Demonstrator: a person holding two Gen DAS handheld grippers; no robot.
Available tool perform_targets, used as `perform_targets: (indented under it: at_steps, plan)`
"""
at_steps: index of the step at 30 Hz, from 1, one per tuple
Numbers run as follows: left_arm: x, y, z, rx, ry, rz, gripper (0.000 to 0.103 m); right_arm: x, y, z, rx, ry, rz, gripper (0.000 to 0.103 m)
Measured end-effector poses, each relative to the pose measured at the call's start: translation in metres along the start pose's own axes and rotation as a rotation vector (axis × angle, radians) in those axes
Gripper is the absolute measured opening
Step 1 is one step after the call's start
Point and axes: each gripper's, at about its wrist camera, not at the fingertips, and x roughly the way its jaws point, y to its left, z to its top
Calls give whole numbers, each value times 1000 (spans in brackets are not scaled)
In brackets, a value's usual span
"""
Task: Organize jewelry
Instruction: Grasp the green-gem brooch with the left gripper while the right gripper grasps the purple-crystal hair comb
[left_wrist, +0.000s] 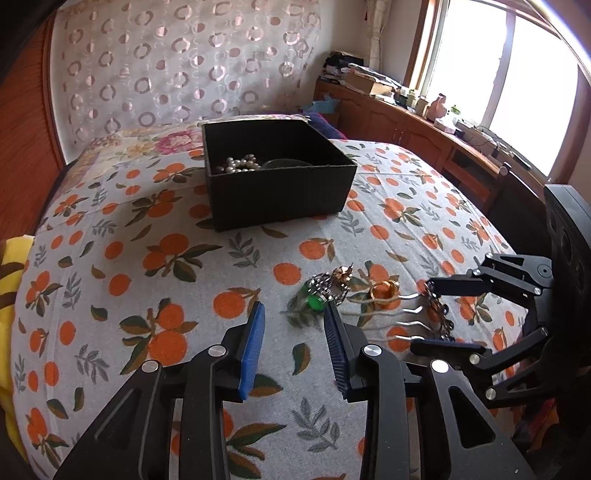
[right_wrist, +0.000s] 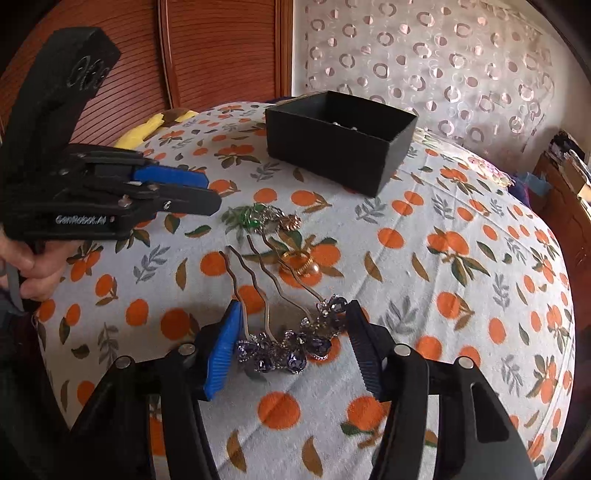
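A black open box stands on the orange-print bedspread and holds a pearl strand; it also shows in the right wrist view. A green-stone trinket, a gold ring and a purple-jewelled hair comb lie on the cloth. My right gripper is open, its fingers straddling the comb's jewelled head. My left gripper is open and empty, just short of the green trinket. The ring and trinket lie beyond the comb's prongs.
A wooden headboard and patterned curtain stand behind the bed. A wooden cabinet with clutter runs under the window at right. A yellow cloth lies at the bed's left edge.
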Motion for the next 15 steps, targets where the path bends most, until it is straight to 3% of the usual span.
perform_targets:
  at_steps: [7, 15]
  plan:
    - [14, -9, 9, 13, 25, -27, 31, -11, -14, -16, 30, -11, -23, 60]
    - [31, -16, 11, 32, 56, -3, 31, -11, -17, -19, 40, -27, -40, 60]
